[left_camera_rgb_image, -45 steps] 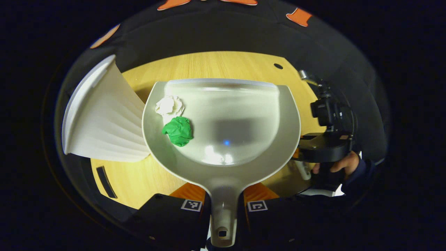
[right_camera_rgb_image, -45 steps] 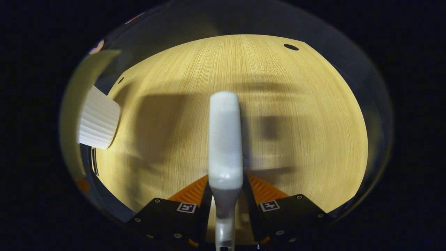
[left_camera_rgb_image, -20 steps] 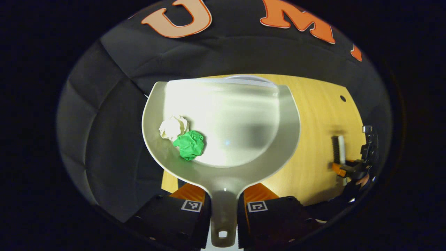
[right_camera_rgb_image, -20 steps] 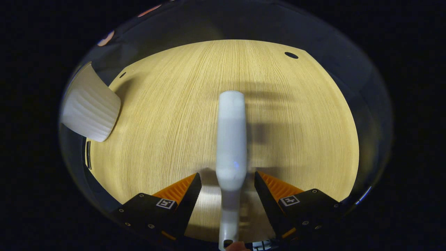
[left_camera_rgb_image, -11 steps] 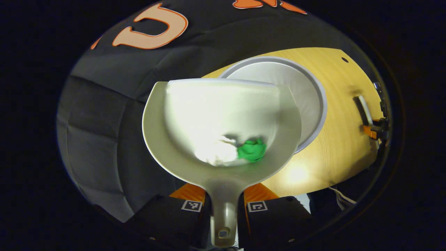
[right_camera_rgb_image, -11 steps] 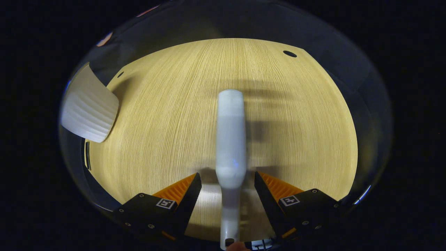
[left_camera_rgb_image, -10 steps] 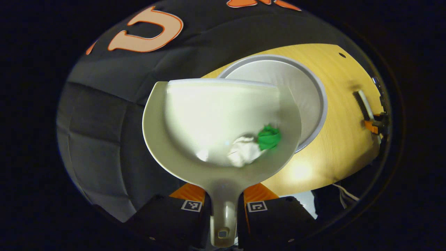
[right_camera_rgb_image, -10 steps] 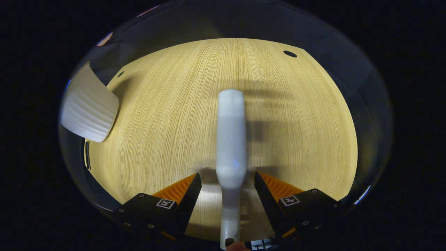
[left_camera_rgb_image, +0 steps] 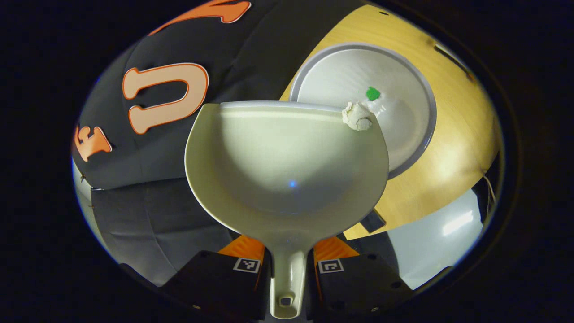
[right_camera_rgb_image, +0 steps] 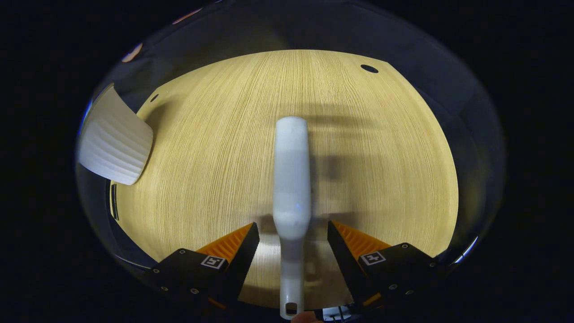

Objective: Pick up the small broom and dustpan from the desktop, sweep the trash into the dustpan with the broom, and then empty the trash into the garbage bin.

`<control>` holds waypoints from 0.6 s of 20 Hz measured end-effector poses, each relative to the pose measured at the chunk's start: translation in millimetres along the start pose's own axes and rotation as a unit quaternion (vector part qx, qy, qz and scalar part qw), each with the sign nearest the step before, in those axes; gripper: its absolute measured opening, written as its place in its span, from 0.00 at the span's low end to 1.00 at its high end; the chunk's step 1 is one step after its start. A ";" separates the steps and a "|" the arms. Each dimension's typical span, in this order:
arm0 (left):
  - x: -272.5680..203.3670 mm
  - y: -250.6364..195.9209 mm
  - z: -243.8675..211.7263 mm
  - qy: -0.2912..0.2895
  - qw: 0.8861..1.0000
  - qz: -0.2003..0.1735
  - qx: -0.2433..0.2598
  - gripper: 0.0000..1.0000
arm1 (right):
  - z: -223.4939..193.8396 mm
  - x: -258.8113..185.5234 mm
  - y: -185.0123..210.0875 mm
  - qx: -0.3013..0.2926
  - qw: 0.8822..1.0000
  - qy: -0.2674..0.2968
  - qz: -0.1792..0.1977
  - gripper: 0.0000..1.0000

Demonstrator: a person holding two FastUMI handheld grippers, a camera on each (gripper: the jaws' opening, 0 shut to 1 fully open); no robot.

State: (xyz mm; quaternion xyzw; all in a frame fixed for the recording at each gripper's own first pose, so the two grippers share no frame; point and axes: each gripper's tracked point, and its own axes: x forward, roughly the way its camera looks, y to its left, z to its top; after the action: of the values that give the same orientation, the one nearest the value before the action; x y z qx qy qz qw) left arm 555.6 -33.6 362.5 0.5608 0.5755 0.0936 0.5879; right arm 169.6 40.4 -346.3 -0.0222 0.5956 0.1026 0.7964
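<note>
My left claw (left_camera_rgb_image: 289, 264) pinched the smooth dustpan (left_camera_rgb_image: 287, 166) handle, a crumpled white paper wad (left_camera_rgb_image: 357, 117) at its front lip over the round ribbed garbage bin (left_camera_rgb_image: 421, 134) holding a green scrap (left_camera_rgb_image: 372, 93). My right claw (right_camera_rgb_image: 292, 251) stood spread around the broom (right_camera_rgb_image: 292, 179) lying mid-worktop (right_camera_rgb_image: 381, 148), untouched.

A light wooden desktop (right_camera_rgb_image: 215, 148) meets the black cloth wall (left_camera_rgb_image: 152, 211).

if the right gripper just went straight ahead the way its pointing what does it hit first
Probably the broom, which lies on the desktop between the right gripper's open fingers, untouched by either. Beyond it is bare wood, though depth is unclear.
</note>
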 end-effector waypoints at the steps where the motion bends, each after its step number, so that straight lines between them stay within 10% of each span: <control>1: -1.4 5.4 0.2 0.000 1.000 0.024 0.017 0.33 | -1.2 -0.6 -0.3 0.000 1.000 0.001 -0.001 0.93; 5: -1.1 7.3 -1.0 -0.001 0.997 0.074 0.036 0.32 | -4.1 -0.6 0.6 -0.007 1.000 0.002 -0.003 0.93; 8: -9.6 -18.1 6.5 -0.027 0.996 -0.007 -0.089 0.32 | -4.1 -3.0 2.6 -0.009 1.000 -0.002 0.000 0.93; 12: -32.7 -67.4 60.5 -0.118 0.953 -0.089 -0.266 0.33 | -2.8 -7.4 0.1 -0.007 1.000 -0.006 0.001 0.93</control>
State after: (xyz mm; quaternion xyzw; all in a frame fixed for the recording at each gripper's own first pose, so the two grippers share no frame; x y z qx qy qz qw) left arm 556.3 -115.5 311.9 0.3375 0.5040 0.1239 0.7853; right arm 165.0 39.0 -340.1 -0.0261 0.5900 0.1076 0.7998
